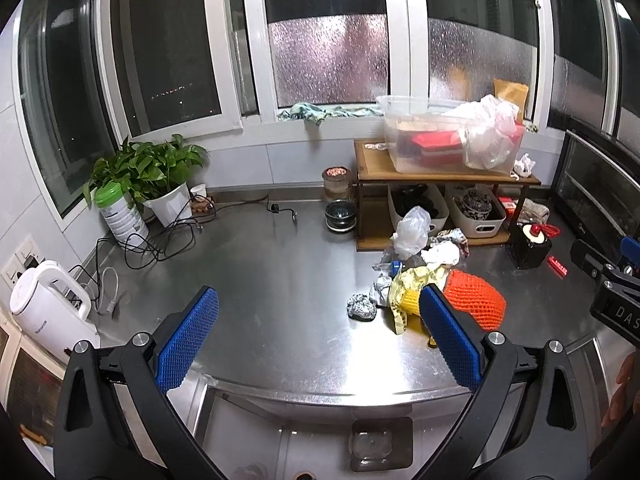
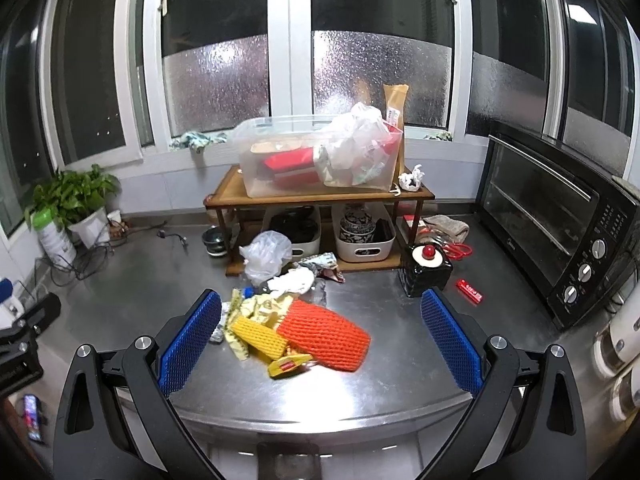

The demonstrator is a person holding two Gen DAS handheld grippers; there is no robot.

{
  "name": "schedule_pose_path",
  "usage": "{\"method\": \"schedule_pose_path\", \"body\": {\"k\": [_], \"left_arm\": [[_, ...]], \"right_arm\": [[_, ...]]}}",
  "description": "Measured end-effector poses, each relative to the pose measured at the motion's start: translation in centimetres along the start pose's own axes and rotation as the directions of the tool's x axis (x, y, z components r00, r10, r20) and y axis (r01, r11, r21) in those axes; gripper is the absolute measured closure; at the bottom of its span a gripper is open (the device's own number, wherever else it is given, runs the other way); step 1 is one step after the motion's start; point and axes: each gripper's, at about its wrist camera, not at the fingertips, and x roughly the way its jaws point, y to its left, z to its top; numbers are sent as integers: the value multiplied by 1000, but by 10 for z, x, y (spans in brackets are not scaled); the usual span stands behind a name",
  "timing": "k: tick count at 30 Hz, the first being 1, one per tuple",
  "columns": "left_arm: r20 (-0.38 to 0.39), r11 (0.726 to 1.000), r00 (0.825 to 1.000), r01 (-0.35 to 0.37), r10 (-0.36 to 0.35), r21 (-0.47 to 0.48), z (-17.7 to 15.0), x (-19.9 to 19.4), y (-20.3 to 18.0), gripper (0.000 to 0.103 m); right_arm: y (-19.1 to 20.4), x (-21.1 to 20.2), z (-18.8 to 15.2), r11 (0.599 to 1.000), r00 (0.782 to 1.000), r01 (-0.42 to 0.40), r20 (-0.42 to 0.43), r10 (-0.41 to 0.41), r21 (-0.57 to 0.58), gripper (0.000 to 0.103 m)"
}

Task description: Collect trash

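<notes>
Brushed steel counter (image 2: 400,368) gleams; orange foam netting (image 2: 326,334) looks rough; crumpled foil (image 1: 362,307) glints; wooden shelf (image 2: 320,194) matt.

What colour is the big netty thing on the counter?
Bright orange: the foam net sleeve shows best in the right wrist view.

The left black gripper with blue ribbed pads (image 1: 318,334) hung wide open — as did the right one (image 2: 320,336), both level and empty.
</notes>
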Motion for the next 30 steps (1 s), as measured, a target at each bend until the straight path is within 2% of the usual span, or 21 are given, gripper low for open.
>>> {"method": "schedule_pose_path", "body": {"k": [7,11,16,19,22,26,29,30], "left_arm": [[-52,999,999,15,-13,36,-7,36,-17,8],[-97,997,994,54,-48,56,-14,62,-32,8],[-167,992,982,104,-90,75,-26,100,-56,8],[-215,987,967,150,-134,60,-32,127,-68,8],[-242,988,961,149,-133,47,-34,149,-75,8],[-267,988,954,152,-139,26,-35,178,-85,8],[-294,983,941,182,-168,19,-36,195,-98,18],[-313,982,934,190,-173,24,-38,203,-105,23]], "right_arm": [[-19,45,-17,1000,995,-14,-97,14,6,3],[-29,72,-28,998,986,-42,-161,49,46,7],[-37,111,-46,996,970,-83,-226,90,38,8],[-42,136,-57,994,961,-103,-253,108,34,8],[-46,160,-68,992,951,-124,-284,120,6,8],[-44,180,-76,987,955,-144,-271,119,-75,8],[-43,194,-80,978,955,-166,-269,126,-130,12],[-43,199,-81,975,953,-174,-274,131,-141,17]]}}
